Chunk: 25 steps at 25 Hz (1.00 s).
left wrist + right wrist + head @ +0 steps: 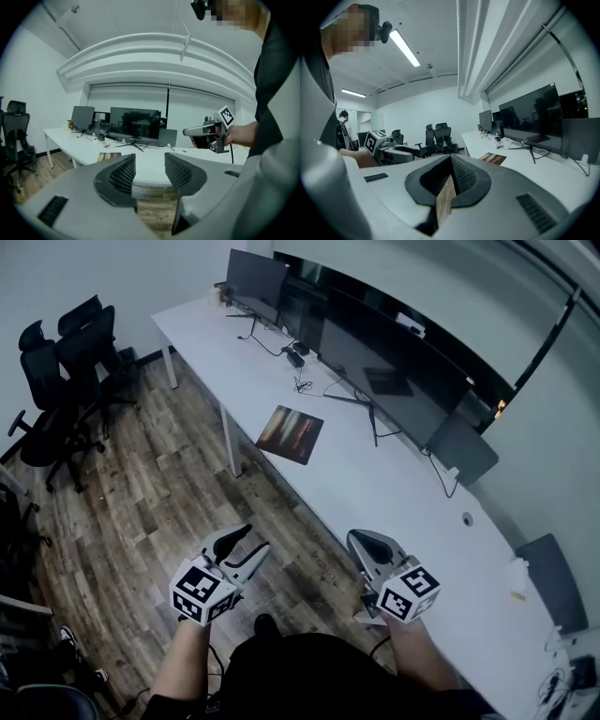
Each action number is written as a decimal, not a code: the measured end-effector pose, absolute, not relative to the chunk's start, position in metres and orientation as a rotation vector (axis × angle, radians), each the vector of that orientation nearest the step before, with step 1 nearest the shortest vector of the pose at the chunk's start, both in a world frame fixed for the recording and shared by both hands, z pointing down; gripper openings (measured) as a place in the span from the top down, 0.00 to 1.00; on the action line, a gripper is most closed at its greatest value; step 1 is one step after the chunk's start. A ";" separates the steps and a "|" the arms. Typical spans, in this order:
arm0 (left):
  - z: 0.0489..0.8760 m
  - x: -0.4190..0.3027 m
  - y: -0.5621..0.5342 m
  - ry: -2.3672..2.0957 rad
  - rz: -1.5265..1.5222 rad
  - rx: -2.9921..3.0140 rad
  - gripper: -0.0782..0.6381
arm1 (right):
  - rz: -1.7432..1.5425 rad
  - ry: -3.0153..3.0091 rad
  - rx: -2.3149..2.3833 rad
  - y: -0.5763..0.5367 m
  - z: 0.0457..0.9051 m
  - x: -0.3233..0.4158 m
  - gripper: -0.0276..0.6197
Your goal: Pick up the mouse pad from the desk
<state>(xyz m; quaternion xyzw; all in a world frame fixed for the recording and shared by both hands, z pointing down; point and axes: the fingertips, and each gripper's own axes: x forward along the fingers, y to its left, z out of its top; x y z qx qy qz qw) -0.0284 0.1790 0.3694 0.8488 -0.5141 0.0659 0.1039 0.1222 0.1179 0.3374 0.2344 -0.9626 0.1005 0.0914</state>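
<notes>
The mouse pad (290, 434) is a dark rectangle with orange streaks, lying flat near the front edge of the long white desk (403, 502). It also shows small in the left gripper view as the mouse pad (108, 156) and in the right gripper view as the mouse pad (493, 158). Both grippers hang over the wood floor, well short of the pad. My left gripper (248, 538) has its jaws a little apart with nothing between them. My right gripper (361, 542) is shut and empty, close to the desk's edge.
Large dark monitors (375, 362) line the back of the desk, with cables (302, 382) beside the pad. Black office chairs (66, 381) stand at the left on the wood floor (159, 512). A desk leg (228, 442) stands just left of the pad.
</notes>
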 end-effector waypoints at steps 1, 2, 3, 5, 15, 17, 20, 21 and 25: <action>0.371 -0.034 0.178 -1.513 0.201 2.504 0.64 | 0.296 -2.860 0.698 0.117 0.337 0.116 0.95; 0.372 -0.039 0.177 -1.511 0.207 2.505 0.64 | 0.293 -2.860 0.700 0.116 0.337 0.111 0.95; 0.372 -0.043 0.176 -1.508 0.212 2.506 0.64 | 0.293 -2.861 0.699 0.115 0.338 0.105 0.95; 0.373 -0.052 0.174 -1.508 0.220 2.502 0.64 | 0.297 -2.859 0.695 0.114 0.340 0.096 0.95; 0.370 -0.087 0.157 -1.595 0.176 2.474 0.61 | 0.276 -2.859 0.637 0.093 0.342 0.061 0.95; 0.373 -0.092 0.151 -1.603 0.184 2.462 0.61 | 0.289 -2.862 0.624 0.084 0.346 0.053 0.95; 0.380 -0.103 0.140 -1.617 0.208 2.438 0.59 | 0.309 -2.867 0.594 0.071 0.352 0.040 0.95; 0.382 -0.107 0.135 -1.624 0.215 2.431 0.59 | 0.313 -2.868 0.584 0.065 0.354 0.036 0.95; 0.385 -0.125 0.104 -1.645 0.238 2.401 0.59 | 0.339 -2.876 0.556 0.032 0.362 0.018 0.95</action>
